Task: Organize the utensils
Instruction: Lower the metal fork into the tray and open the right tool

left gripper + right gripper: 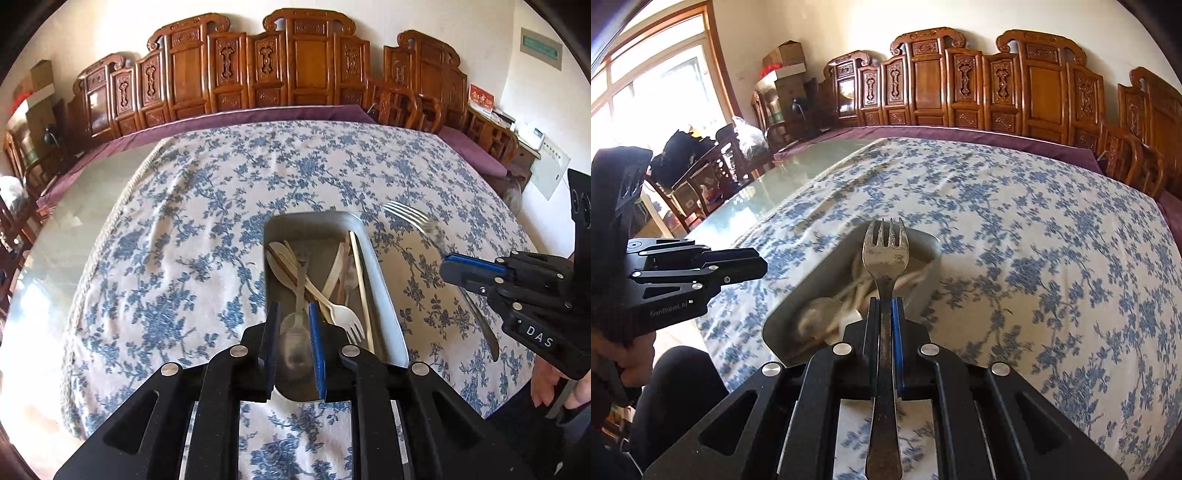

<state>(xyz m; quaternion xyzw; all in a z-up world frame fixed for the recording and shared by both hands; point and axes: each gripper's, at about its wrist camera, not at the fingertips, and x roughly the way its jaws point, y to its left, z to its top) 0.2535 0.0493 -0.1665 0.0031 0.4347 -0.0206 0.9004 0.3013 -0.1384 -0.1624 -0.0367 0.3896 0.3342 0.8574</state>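
A metal tray (384, 295) on the flowered tablecloth holds several utensils: a metal spoon (295, 332), a white plastic fork (343, 317), wooden chopsticks (360, 280) and pale spoons. My left gripper (293, 325) hovers over the tray's near end, its jaws a little apart around the metal spoon without touching it. My right gripper (885, 306) is shut on a metal fork (884, 251), tines pointing forward, held above the tray (775, 325). The fork (410, 216) and the right gripper (456, 271) also show right of the tray in the left wrist view.
The tablecloth (184, 229) covers part of a glass-topped table (783, 177). Carved wooden chairs (258, 70) line the far side. The left gripper (753, 267) shows at the left of the right wrist view. Boxes (783, 66) and bags stand near the window.
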